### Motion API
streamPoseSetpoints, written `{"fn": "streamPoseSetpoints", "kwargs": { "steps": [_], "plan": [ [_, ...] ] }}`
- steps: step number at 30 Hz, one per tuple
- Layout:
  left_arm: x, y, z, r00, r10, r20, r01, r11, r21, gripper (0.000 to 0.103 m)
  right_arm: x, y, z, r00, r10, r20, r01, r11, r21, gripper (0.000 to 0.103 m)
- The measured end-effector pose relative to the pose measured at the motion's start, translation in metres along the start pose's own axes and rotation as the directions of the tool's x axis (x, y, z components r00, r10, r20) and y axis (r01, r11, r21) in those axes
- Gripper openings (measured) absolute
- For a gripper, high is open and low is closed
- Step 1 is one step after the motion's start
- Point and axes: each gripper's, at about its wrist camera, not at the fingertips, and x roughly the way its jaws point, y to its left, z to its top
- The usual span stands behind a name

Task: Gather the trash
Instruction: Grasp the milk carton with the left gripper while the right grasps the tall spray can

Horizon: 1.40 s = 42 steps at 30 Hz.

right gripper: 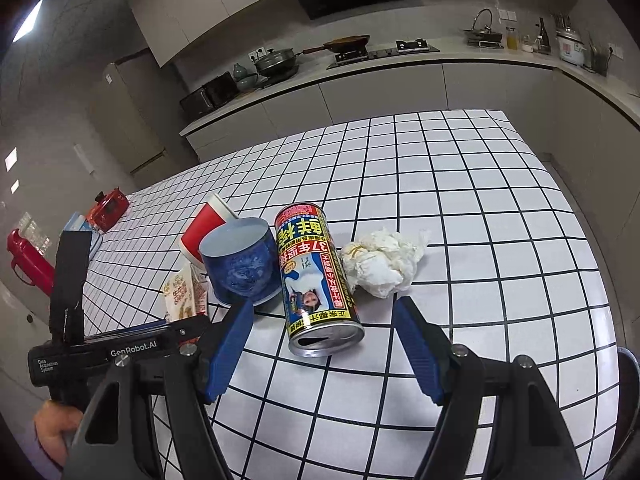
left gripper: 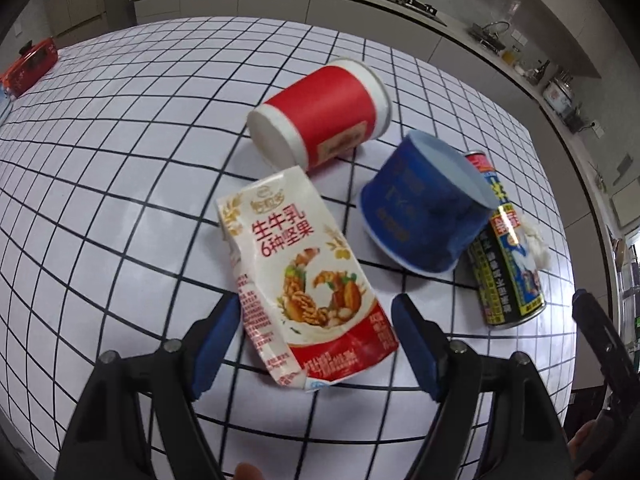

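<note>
1. Trash lies clustered on the gridded surface: a milk carton flat; a red cup on its side; a blue tub tipped over, its inside looking empty
2. Drink can lying down, mouth open; crumpled tissue just beside it
3. Left hand-held gripper spread, straddling the carton's lower end; right hand-held gripper spread, astride the can
4. Open room stretches beyond the heap to the far edge
</note>
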Motion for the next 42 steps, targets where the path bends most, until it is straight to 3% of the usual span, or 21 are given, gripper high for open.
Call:
{"fn": "streamPoseSetpoints", "kwargs": {
  "steps": [10,21,28,29,42],
  "plan": [
    [-0.022,0.044,-0.016,1.0,-0.012,0.0,0.011,0.999,-0.046,0.079,0.027,0.006,0.01,0.999,0.02,-0.034,-0.021,1.0,-0.019,0.074],
    [-0.009,0.038,-0.009,1.0,-0.026,0.004,0.026,0.999,-0.034,0.077,0.057,0.019,0.007,0.995,0.035,-0.096,-0.043,0.995,-0.085,0.074],
    [-0.01,0.043,-0.009,0.999,-0.035,0.001,0.035,0.999,-0.041,0.076,0.07,0.015,0.002,0.99,0.023,-0.137,-0.034,0.996,-0.079,0.059],
    [-0.01,0.043,-0.009,0.999,-0.034,0.002,0.034,0.999,-0.037,0.076,0.071,0.015,0.001,0.99,0.022,-0.14,-0.033,0.996,-0.078,0.055],
    [-0.015,0.033,-0.012,0.999,-0.037,0.011,0.037,0.999,-0.005,0.074,0.035,0.006,-0.034,0.984,0.047,-0.175,-0.06,0.996,-0.07,0.056]
  ]
}}
